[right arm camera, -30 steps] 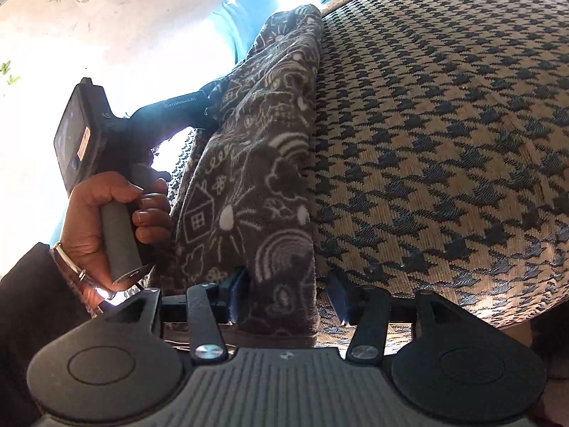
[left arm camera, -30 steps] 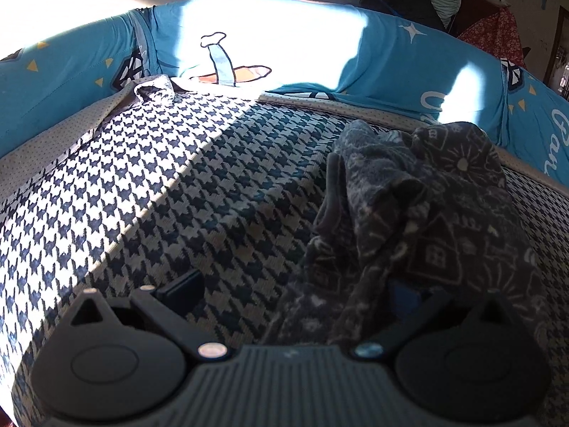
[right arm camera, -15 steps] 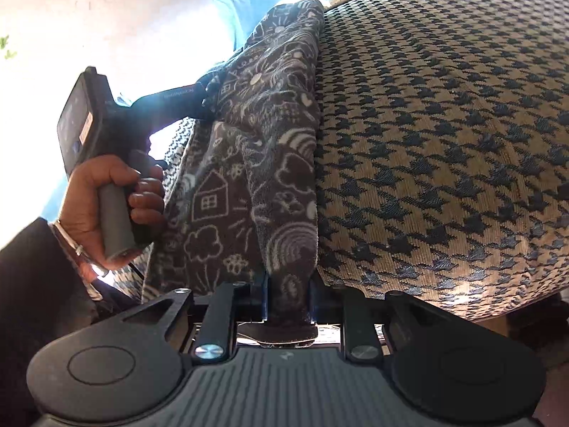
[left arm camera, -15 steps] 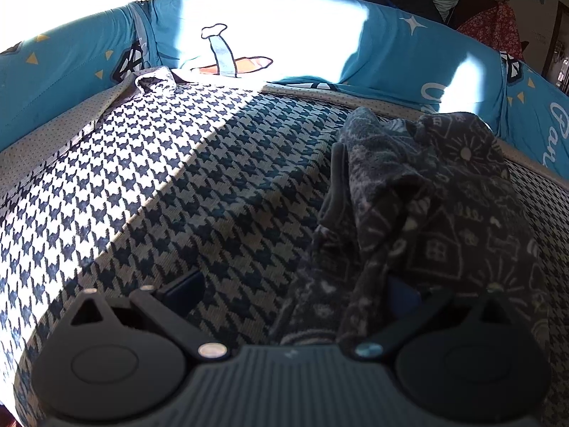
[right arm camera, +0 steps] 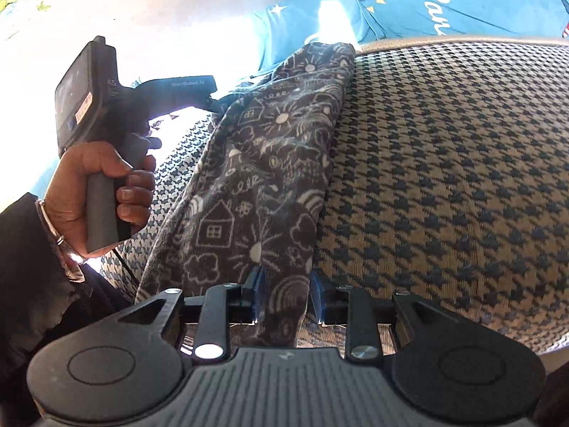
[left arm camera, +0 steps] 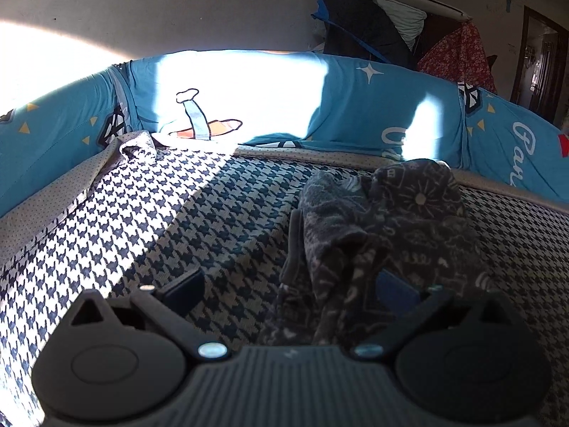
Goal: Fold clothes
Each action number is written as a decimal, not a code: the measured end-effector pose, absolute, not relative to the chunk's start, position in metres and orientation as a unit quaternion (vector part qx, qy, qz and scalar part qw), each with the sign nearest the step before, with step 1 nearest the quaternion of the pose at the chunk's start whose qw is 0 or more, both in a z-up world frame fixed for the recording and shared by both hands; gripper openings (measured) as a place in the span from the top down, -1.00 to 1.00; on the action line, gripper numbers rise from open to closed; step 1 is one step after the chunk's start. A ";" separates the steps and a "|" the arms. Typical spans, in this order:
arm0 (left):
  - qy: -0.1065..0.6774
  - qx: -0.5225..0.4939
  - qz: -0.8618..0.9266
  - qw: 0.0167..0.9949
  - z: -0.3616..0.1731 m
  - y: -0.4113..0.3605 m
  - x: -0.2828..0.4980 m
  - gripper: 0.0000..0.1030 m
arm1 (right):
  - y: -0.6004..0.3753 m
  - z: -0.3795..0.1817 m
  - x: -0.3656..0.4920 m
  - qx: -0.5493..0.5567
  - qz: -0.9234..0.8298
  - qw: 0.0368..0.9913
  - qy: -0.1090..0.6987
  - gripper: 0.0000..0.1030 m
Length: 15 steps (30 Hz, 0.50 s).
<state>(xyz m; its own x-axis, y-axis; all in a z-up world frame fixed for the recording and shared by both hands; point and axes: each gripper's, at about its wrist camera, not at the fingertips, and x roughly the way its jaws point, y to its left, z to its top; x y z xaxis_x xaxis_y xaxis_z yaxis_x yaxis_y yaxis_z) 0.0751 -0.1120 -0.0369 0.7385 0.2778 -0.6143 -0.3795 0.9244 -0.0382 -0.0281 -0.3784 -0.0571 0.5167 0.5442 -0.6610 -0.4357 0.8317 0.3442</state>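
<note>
A dark grey fleece garment (left arm camera: 387,227) printed with white houses and suns lies bunched on the houndstooth bed cover (left arm camera: 142,220). In the right wrist view the garment (right arm camera: 256,178) runs long, from my fingers up to the far edge. My left gripper (left arm camera: 295,284) is open, its right finger (left arm camera: 398,286) tucked against the cloth. It also shows in the right wrist view (right arm camera: 209,98), held in a hand, its tip at the garment's far part. My right gripper (right arm camera: 284,293) has its blue pads either side of the garment's near end, with a small gap on the right.
Blue cartoon-print cushions (left arm camera: 355,106) line the bed's far and side edges. A dark umbrella (left arm camera: 362,28) and a red floral cloth (left arm camera: 458,53) stand behind them. Strong sunlight falls on the left of the bed. The bed's near edge (right arm camera: 498,341) drops off close to my right gripper.
My right gripper closed on the garment's near end, then its pads parted a little. The left gripper stayed open and tilted up, so more wall shows.
</note>
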 end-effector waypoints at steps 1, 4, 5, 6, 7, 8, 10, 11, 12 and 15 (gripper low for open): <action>0.316 -0.076 0.180 0.928 -0.037 -0.112 0.079 -1.00 | -0.378 -0.054 -0.022 0.061 0.289 0.869 0.398 0.47; 0.318 -0.069 0.186 0.927 -0.038 -0.112 0.088 -1.00 | -0.377 -0.044 -0.003 0.050 0.311 0.868 0.385 0.47; 0.319 -0.067 0.187 0.927 -0.039 -0.111 0.091 -1.00 | -0.377 -0.042 0.004 0.049 0.316 0.867 0.383 0.47; 0.320 -0.064 0.189 0.926 -0.040 -0.111 0.094 -1.00 | -0.376 -0.040 0.010 0.047 0.320 0.867 0.380 0.47; 0.322 -0.063 0.191 0.925 -0.041 -0.110 0.096 -1.00 | -0.375 -0.039 0.017 0.045 0.323 0.867 0.378 0.47; 0.324 -0.062 0.193 0.924 -0.042 -0.109 0.098 -1.00 | -0.373 -0.038 0.024 0.043 0.325 0.867 0.376 0.47; 0.332 -0.065 0.193 0.921 -0.044 -0.106 0.101 -1.00 | -0.370 -0.037 0.037 0.040 0.328 0.866 0.375 0.47; 0.337 -0.069 0.193 0.919 -0.046 -0.104 0.103 -1.00 | -0.369 -0.036 0.043 0.039 0.329 0.866 0.374 0.47; 0.342 -0.070 0.195 0.916 -0.049 -0.103 0.105 -1.00 | -0.367 -0.037 0.048 0.039 0.331 0.866 0.374 0.47; 0.353 -0.069 0.201 0.911 -0.054 -0.099 0.109 -1.00 | -0.362 -0.039 0.062 0.039 0.334 0.863 0.377 0.47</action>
<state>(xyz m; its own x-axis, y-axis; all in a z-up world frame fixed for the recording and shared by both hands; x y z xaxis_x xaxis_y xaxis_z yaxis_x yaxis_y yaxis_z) 0.1086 -0.0993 -0.0543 0.6704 0.3174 -0.6707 -0.4141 0.9101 0.0167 0.0620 -0.3621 -0.0392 0.4922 0.6060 -0.6248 -0.5466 0.7738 0.3200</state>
